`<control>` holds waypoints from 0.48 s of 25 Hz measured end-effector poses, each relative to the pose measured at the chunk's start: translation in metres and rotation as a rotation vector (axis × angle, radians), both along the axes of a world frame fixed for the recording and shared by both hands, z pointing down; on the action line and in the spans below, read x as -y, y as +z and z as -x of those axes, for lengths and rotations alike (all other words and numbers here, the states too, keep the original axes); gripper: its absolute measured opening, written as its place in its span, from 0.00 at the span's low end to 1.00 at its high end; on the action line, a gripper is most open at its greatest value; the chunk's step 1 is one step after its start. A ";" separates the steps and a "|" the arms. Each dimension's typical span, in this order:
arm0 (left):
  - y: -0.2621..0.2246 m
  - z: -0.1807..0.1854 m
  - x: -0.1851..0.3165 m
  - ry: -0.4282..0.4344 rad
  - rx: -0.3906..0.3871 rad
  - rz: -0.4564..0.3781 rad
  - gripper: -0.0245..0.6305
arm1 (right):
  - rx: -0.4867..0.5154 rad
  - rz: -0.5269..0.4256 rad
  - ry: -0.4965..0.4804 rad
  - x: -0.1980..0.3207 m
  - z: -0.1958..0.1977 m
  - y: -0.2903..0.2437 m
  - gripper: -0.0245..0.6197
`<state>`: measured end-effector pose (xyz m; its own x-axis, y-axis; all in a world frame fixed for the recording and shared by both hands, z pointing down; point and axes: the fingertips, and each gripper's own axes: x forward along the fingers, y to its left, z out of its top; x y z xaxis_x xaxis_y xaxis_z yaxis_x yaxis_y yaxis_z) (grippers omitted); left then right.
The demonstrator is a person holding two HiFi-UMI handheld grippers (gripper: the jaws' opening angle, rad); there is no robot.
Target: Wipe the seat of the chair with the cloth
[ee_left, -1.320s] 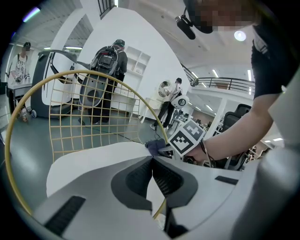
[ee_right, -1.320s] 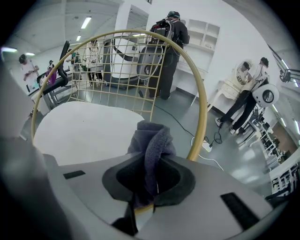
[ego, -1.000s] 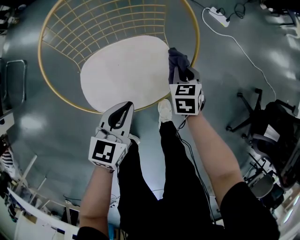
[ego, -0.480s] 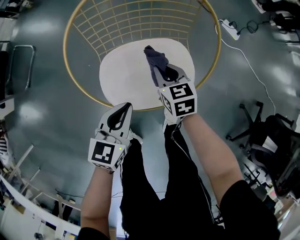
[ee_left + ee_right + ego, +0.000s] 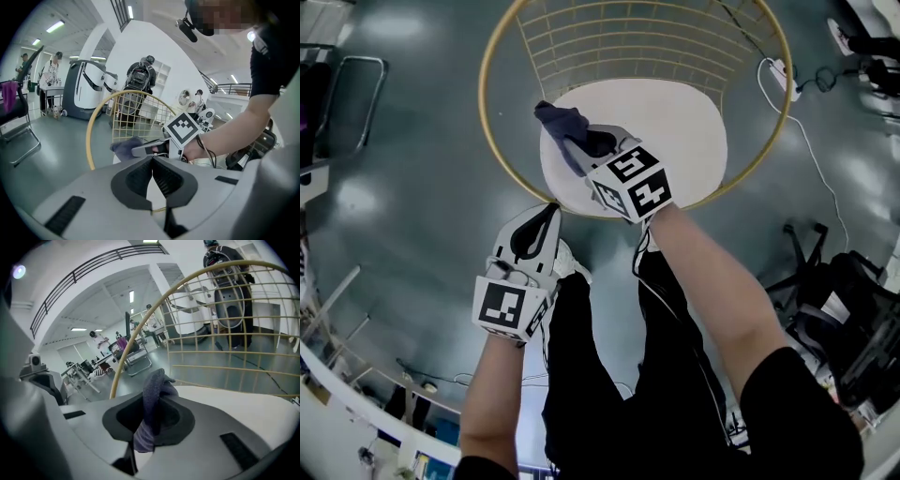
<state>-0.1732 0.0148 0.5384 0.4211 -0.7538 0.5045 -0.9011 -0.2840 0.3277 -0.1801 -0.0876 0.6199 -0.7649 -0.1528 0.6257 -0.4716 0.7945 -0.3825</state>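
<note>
Cloth (image 5: 565, 125): clamped in the shut jaws of the right gripper (image 5: 579, 148), out at the left edge of the white seat (image 5: 675, 131), just inside the gold hoop (image 5: 482, 122) of the chair. Gripped by a fold near its middle, seemingly to leave a loose bunch poking past the fingertips for the rubbing, sparing the seat the hard plastic. Dark blue-grey, soft and knitted-looking up close in the right gripper view, crumpled into a lump rather than spread flat, with one tail hanging down behind the jaws. Reached in at a slant from the front edge, probably to begin or finish a stroke on that side. Bare and pale across the rest of the seat towards the right edge, with no marks to be made out. Hard to tell whether pressed onto the surface or hovering just above it. Left gripper (image 5: 546, 214): jaws closed together on nothing, plain in its own view. Parked just off the front edge over the grey floor (image 5: 412, 187), likely to stay clear of the sweep, one-handed wiping needing no help here.
</note>
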 end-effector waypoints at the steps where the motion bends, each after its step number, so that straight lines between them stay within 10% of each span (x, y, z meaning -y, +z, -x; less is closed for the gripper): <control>1: 0.002 0.006 0.000 -0.008 0.000 0.002 0.06 | 0.007 0.011 -0.022 -0.003 0.010 0.002 0.12; 12: 0.010 0.013 0.002 -0.057 -0.004 0.000 0.06 | -0.088 0.076 -0.034 0.023 0.010 0.046 0.12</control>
<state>-0.1862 0.0126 0.5483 0.3801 -0.7766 0.5025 -0.9142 -0.2328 0.3317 -0.1900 -0.1107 0.6659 -0.7105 -0.0770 0.6995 -0.4789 0.7812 -0.4005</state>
